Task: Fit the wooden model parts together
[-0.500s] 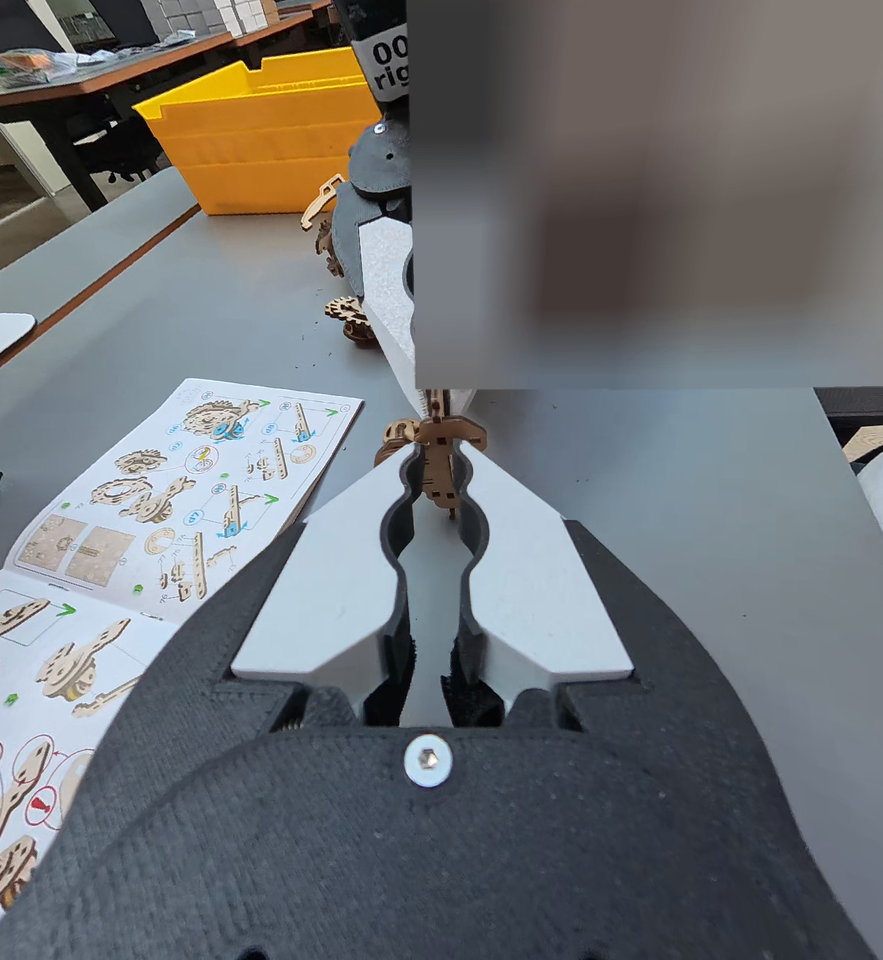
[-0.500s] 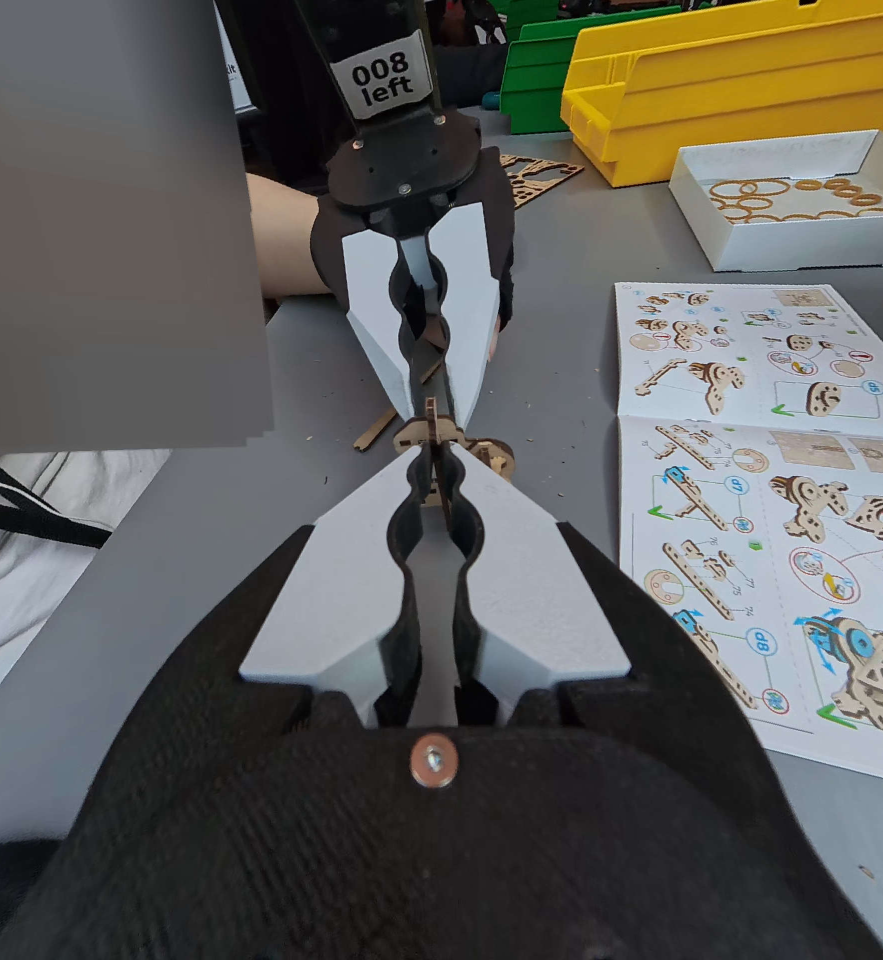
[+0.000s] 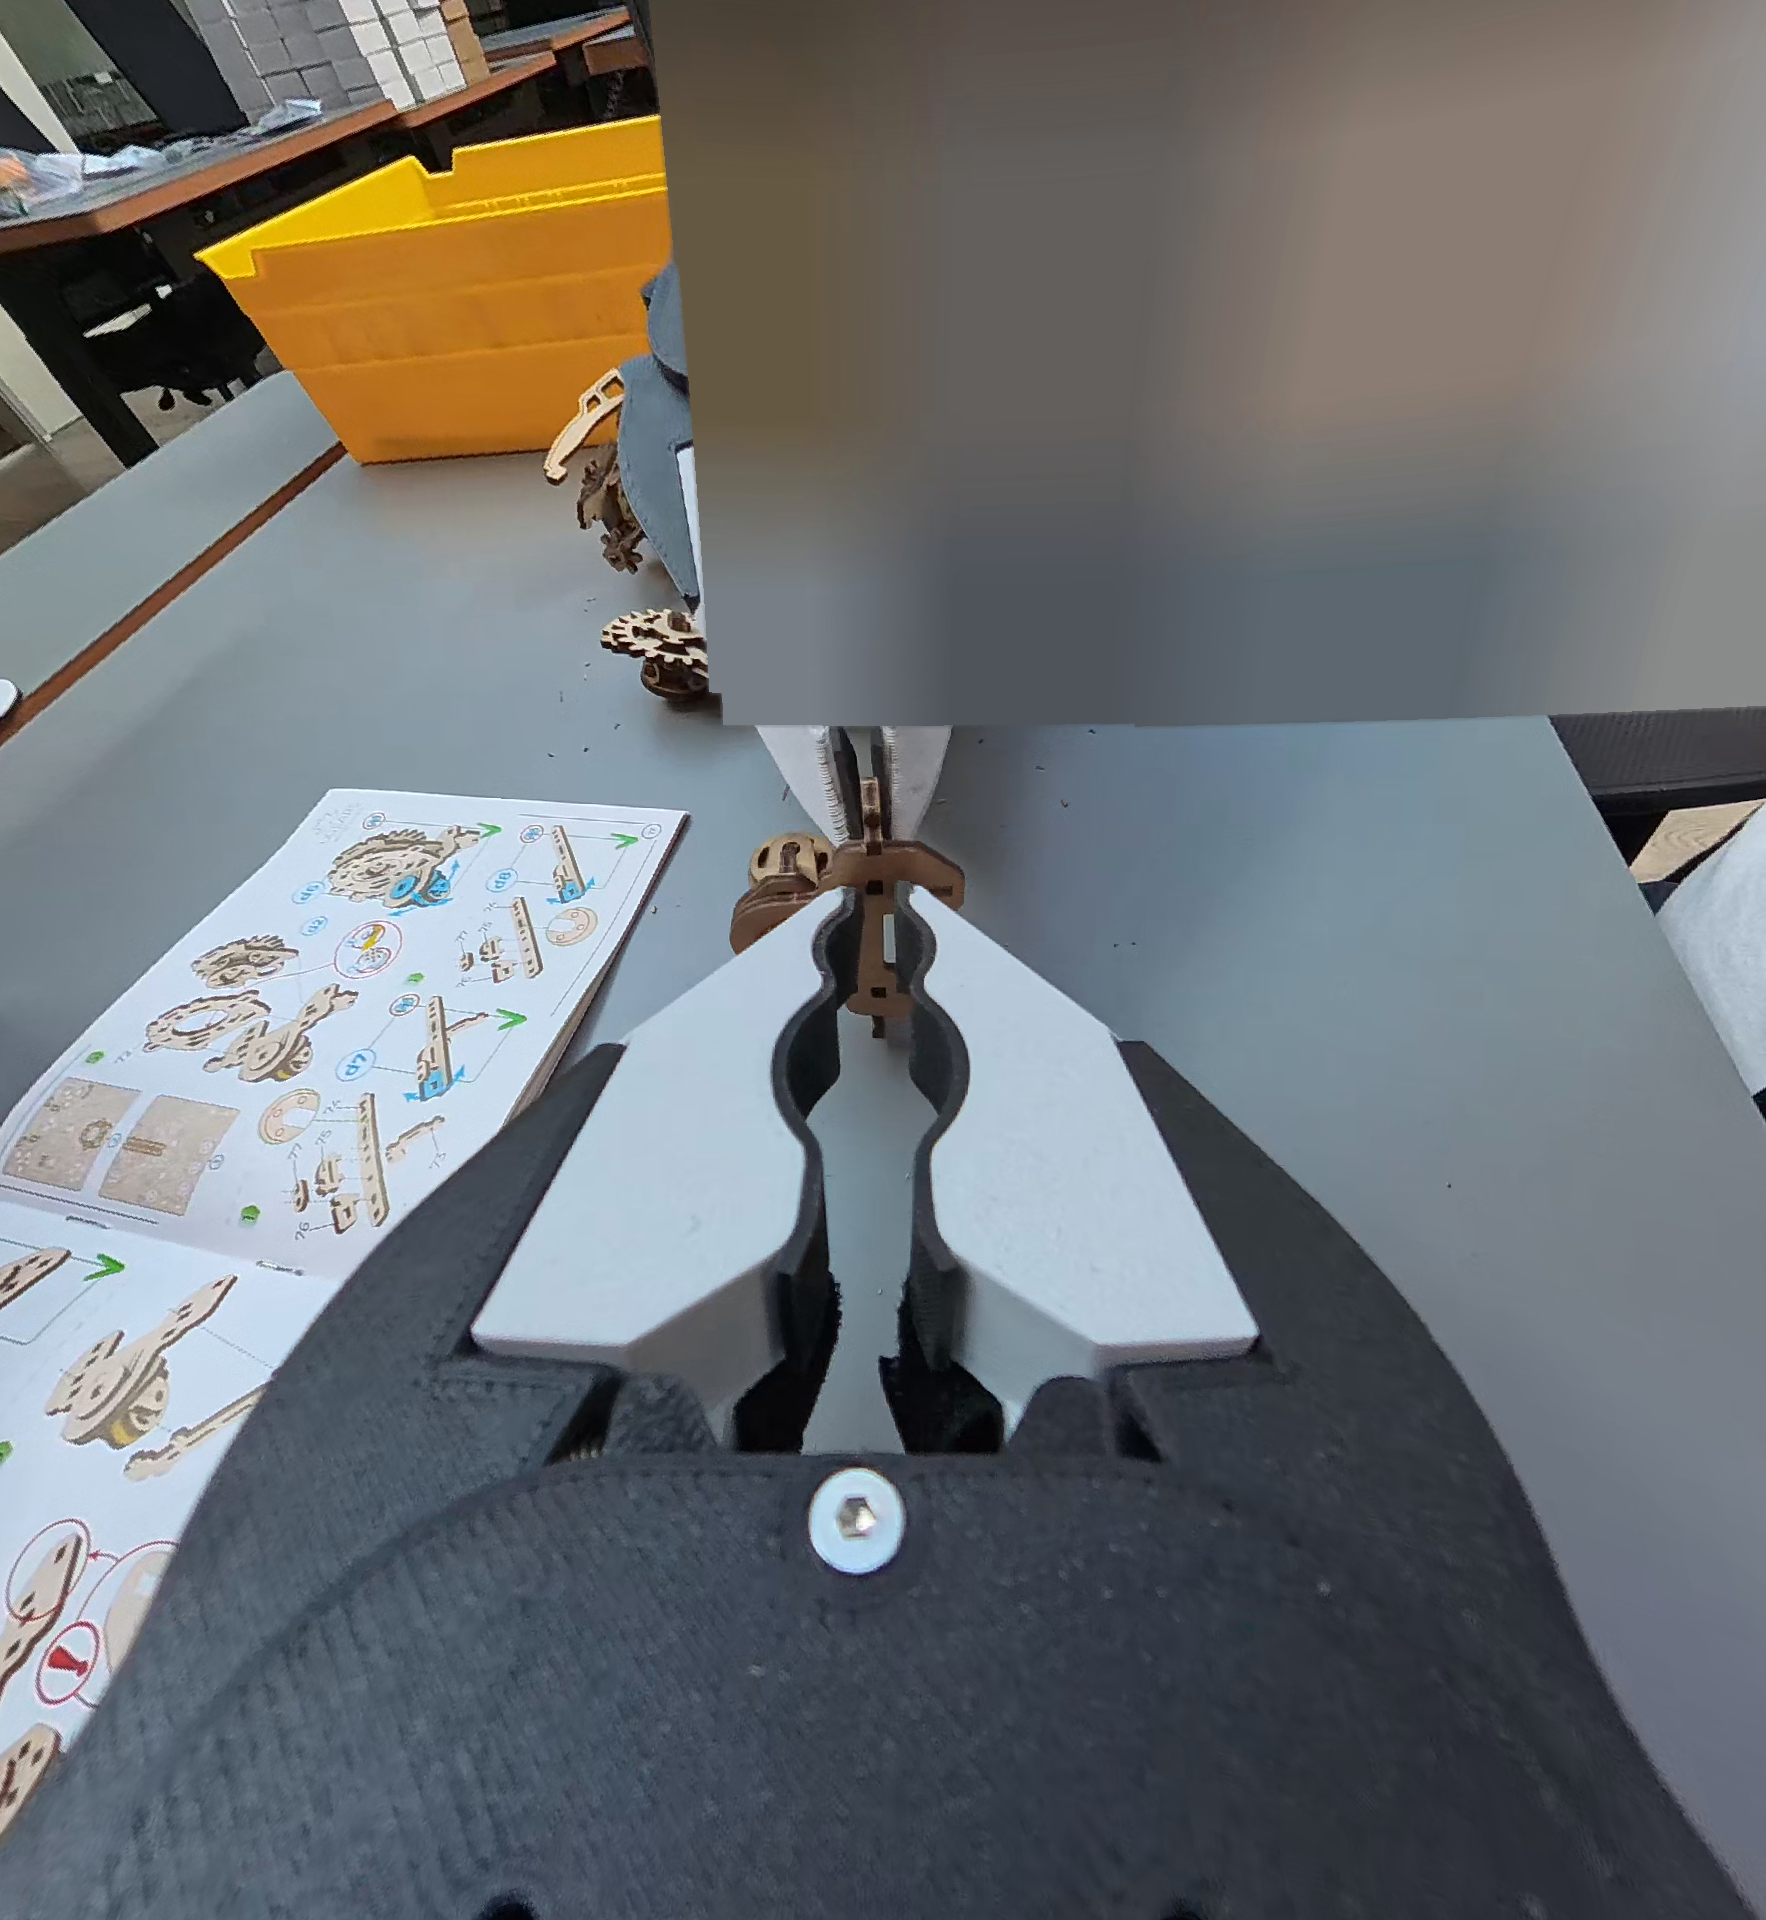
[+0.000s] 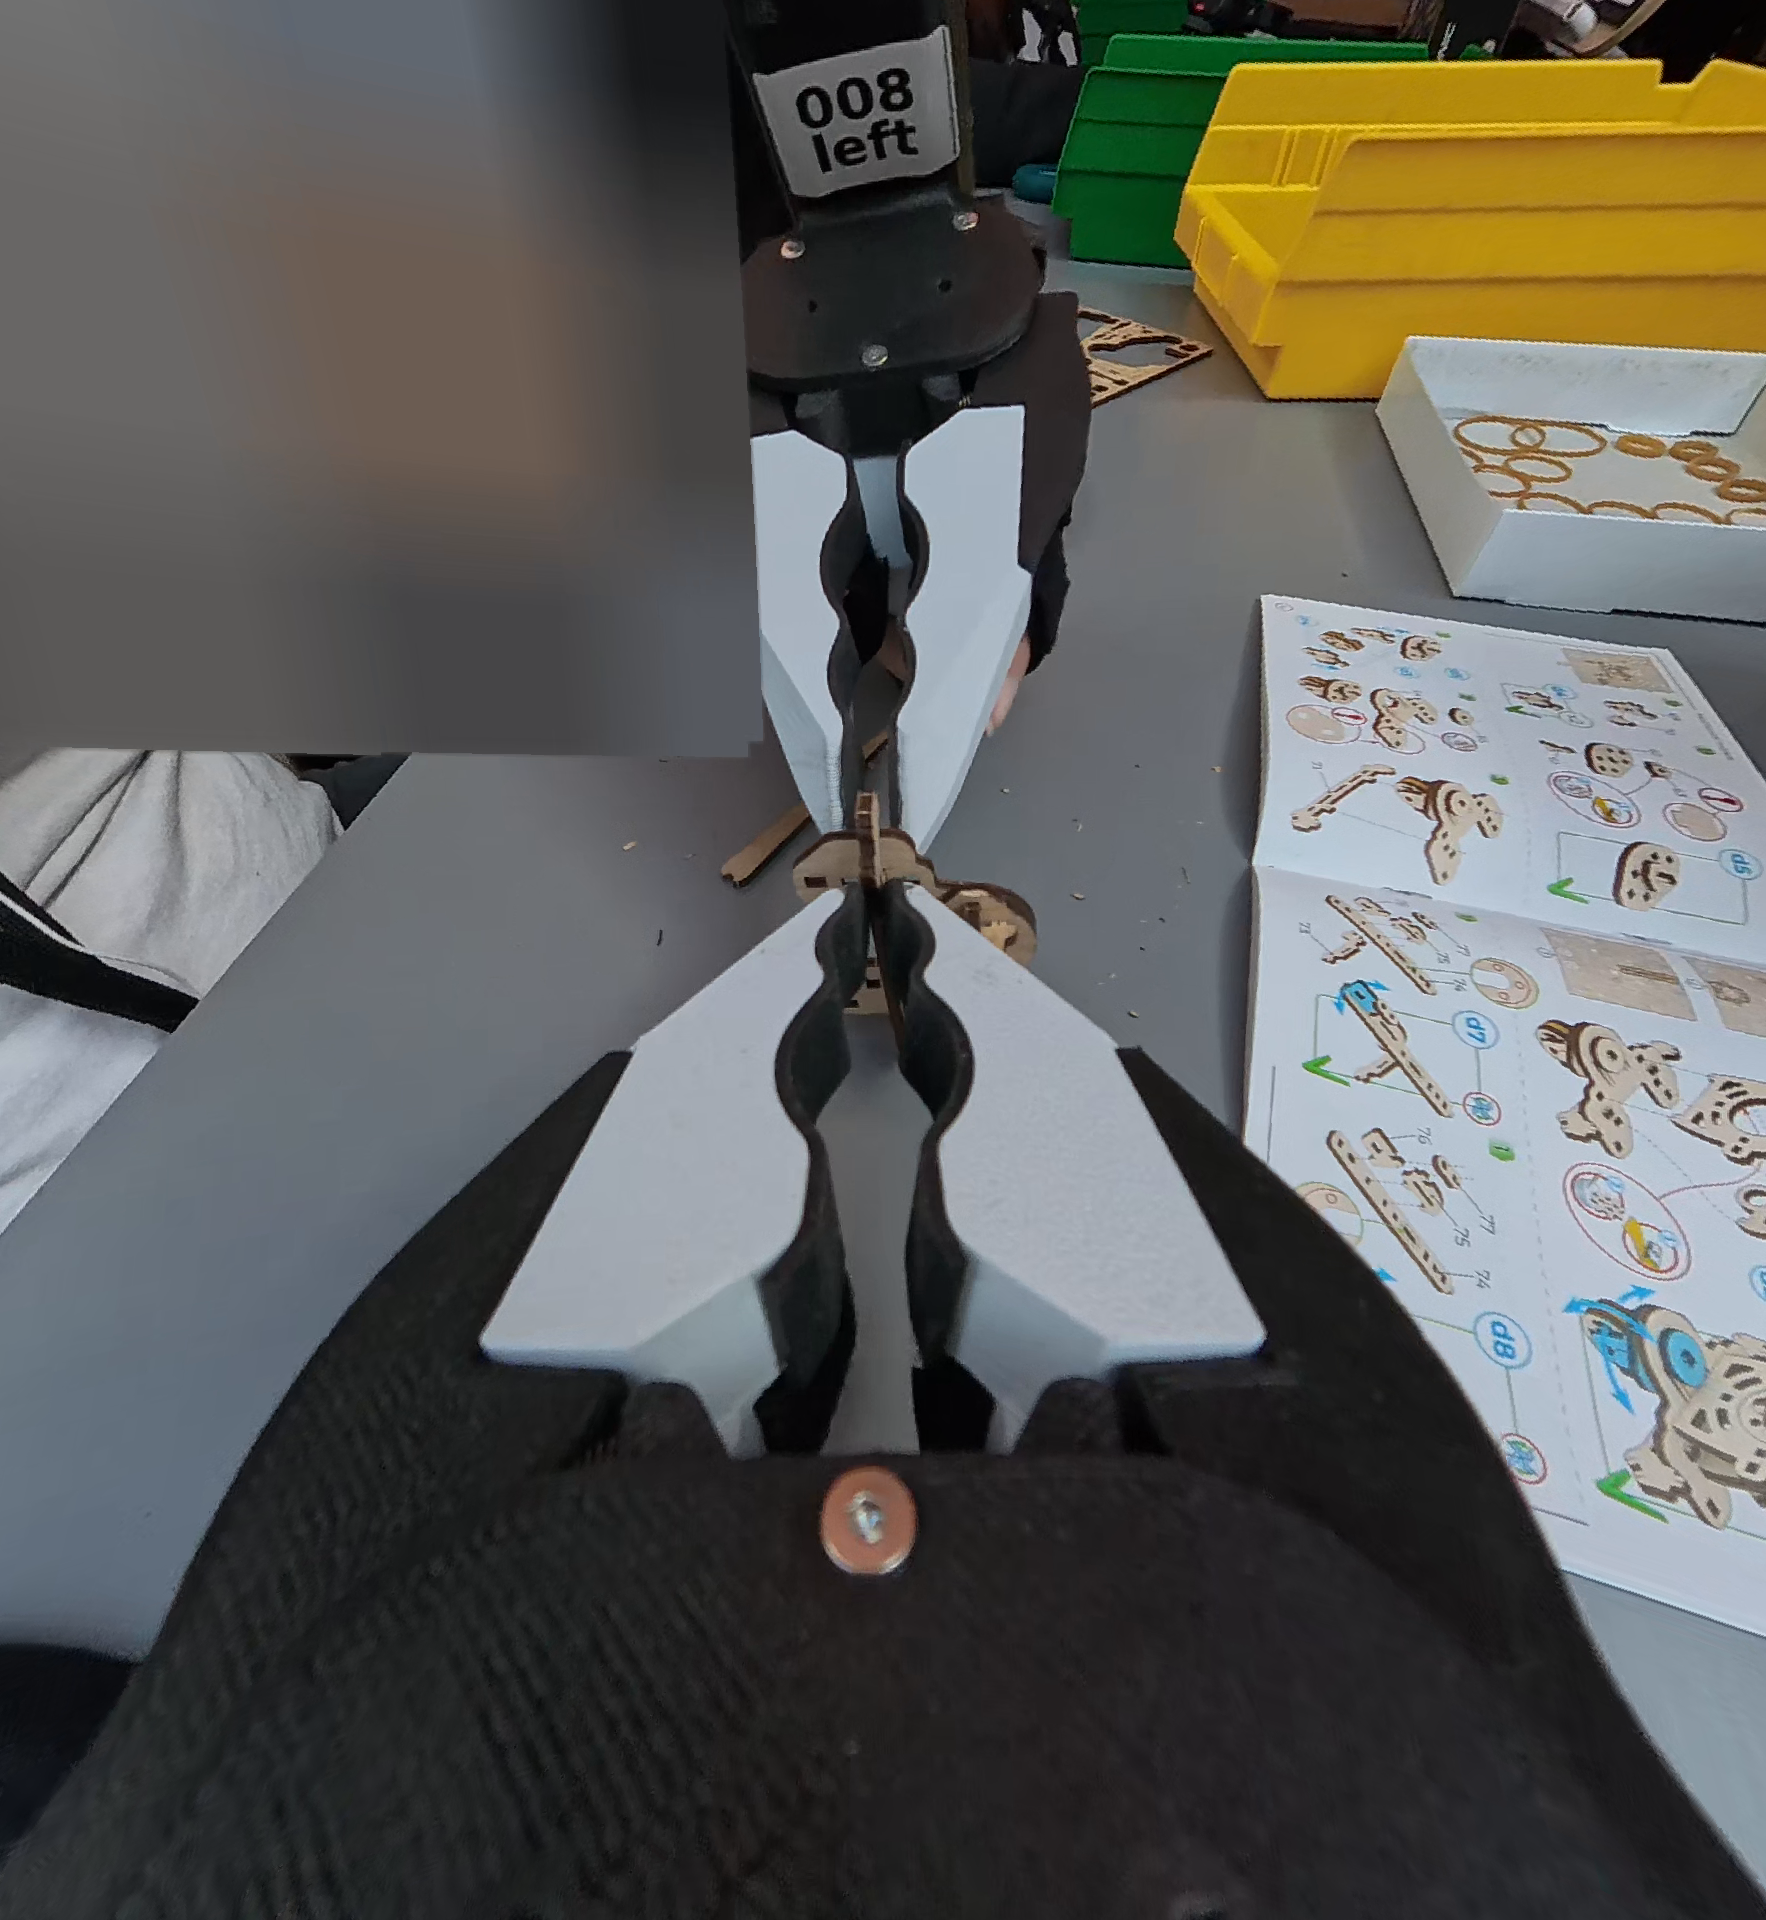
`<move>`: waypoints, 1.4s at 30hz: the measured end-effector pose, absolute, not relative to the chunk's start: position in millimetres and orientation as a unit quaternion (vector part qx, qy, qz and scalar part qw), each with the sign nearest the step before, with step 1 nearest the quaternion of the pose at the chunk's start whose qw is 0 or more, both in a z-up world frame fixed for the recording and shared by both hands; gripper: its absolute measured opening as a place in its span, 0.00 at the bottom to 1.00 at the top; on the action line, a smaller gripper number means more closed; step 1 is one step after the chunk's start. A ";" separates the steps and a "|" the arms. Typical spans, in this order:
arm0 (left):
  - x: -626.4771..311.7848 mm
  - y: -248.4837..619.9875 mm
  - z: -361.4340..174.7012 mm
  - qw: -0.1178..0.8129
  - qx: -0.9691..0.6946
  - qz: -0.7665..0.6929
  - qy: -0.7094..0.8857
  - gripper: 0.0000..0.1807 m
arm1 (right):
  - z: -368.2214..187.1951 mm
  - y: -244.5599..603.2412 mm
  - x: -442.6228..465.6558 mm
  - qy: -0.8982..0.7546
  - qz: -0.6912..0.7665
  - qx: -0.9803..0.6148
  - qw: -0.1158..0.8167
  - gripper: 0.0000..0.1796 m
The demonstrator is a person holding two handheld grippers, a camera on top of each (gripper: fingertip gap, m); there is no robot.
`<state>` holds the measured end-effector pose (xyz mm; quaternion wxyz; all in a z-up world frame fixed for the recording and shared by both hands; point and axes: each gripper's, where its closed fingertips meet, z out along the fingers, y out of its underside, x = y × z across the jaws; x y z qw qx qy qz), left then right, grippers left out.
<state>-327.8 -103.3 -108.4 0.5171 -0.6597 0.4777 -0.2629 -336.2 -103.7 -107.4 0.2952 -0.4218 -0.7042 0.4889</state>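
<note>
The 2 tools meet tip to tip above the grey desk [image 3: 1222, 987], and the step in hand looks like the pressing of 1 wooden model part into another. The left tool [image 3: 876, 914] is clamped on a slotted upright piece [image 3: 877, 956], which stands edge-on between its dark inner pads at 12 o'clock in the left wrist view; the right tool [image 4: 863, 914] is clamped on a thin plate [image 4: 884, 987] held likewise at its tips. Where they meet, a flat cross piece [image 4: 837, 871] sits across the joint, with a small upright tab [image 4: 866, 836] rising from it, so the parts appear engaged, though how deep the tab sits in its slot I cannot tell. A round wheel-like part [image 3: 783, 883] lies or hangs just beside the joint at 10 o'clock in the left wrist view; whether it is attached is unclear. The instruction booklet [image 4: 1481, 1039] lies open at 3 o'clock in the right wrist view, with a white tray of rings [image 4: 1461, 540] and a yellow bin [image 4: 1481, 208] beyond it. The next move probably calls for a straight, even push along the slot, both grips kept square, since thin plywood may snap if twisted. Against the picture half a second ago little differs: both tools remain shut on the same pieces and the joint sits in much the same spot, with only a slight shift of the far tool.
</note>
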 end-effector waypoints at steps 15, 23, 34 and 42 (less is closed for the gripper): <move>-329.2 -104.7 -108.8 0.522 -0.655 -0.247 0.487 0.01 | -107.5 -106.0 -340.4 -0.707 0.460 -0.427 0.326 0.01; -330.2 -104.6 -109.0 0.525 -0.657 -0.244 0.482 0.00 | -107.4 -106.6 -342.5 -0.708 0.456 -0.426 0.330 0.00; -329.5 -101.3 -102.6 0.533 -0.660 -0.268 0.457 0.03 | -108.9 -97.6 -335.2 -0.706 0.460 -0.436 0.316 0.00; -321.6 -96.8 -109.2 0.518 -0.674 -0.255 0.459 0.20 | -109.3 -104.7 -340.2 -0.710 0.460 -0.427 0.319 0.01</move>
